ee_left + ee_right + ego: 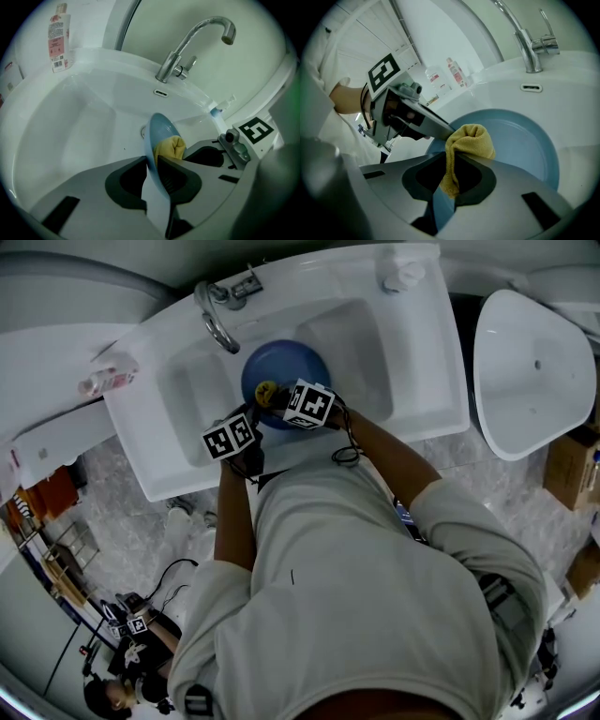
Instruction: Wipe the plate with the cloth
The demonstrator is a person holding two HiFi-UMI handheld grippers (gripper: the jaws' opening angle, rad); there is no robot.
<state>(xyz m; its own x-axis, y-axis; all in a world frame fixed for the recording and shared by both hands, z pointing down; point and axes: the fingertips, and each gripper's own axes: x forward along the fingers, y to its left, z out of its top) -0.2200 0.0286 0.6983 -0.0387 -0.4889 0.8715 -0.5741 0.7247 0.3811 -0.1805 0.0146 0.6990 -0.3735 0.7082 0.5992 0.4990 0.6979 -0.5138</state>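
The white sink (412,381) has a deep bowl. A shiny bent tap (217,322) stands on its far edge. A small white thing (403,276) sits at the far right corner. A bottle with a red label (111,379) stands on the ledge (56,423) at the left.
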